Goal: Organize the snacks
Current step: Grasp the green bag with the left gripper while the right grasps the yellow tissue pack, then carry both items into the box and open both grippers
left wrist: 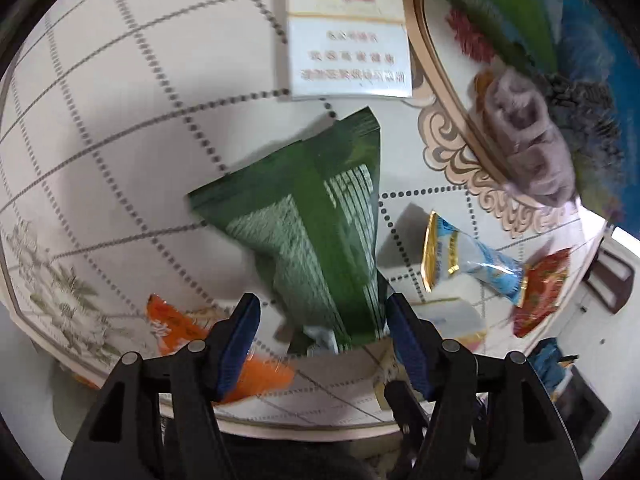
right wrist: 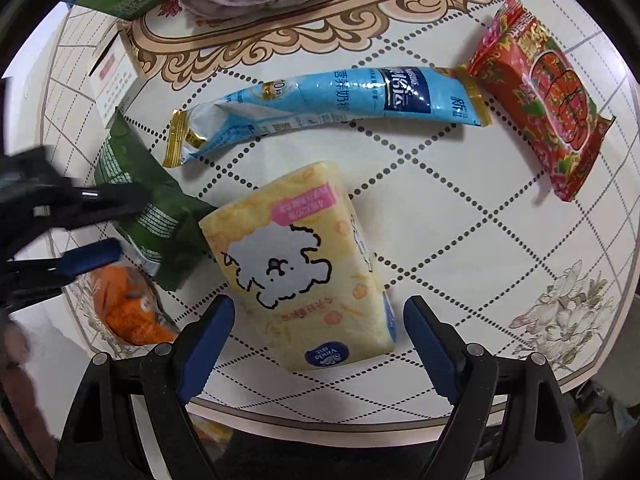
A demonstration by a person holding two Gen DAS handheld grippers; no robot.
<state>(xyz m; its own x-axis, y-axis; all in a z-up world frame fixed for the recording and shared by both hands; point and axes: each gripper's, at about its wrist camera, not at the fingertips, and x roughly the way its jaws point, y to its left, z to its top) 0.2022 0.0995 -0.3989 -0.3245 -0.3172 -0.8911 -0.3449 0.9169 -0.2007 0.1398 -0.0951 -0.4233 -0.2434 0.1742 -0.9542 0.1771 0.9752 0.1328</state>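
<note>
The left gripper (left wrist: 322, 316) is showing at the bottom of the left wrist view. Its two arms are looking black and chunky, like thick plastic. Each arm is carrying round grey pins, two on each side. The fingers (left wrist: 240, 344) are wearing dark blue pads with little teeth along the edge. Long cut-out holes are showing in the black outer arms.

The right gripper (right wrist: 318, 344) is filling the bottom of the right wrist view and is looking the same: black arms, grey round pins, blue toothed fingers (right wrist: 206, 350). At the left edge of that view, the left gripper is showing again, blurry, black with a blue pad.
</note>
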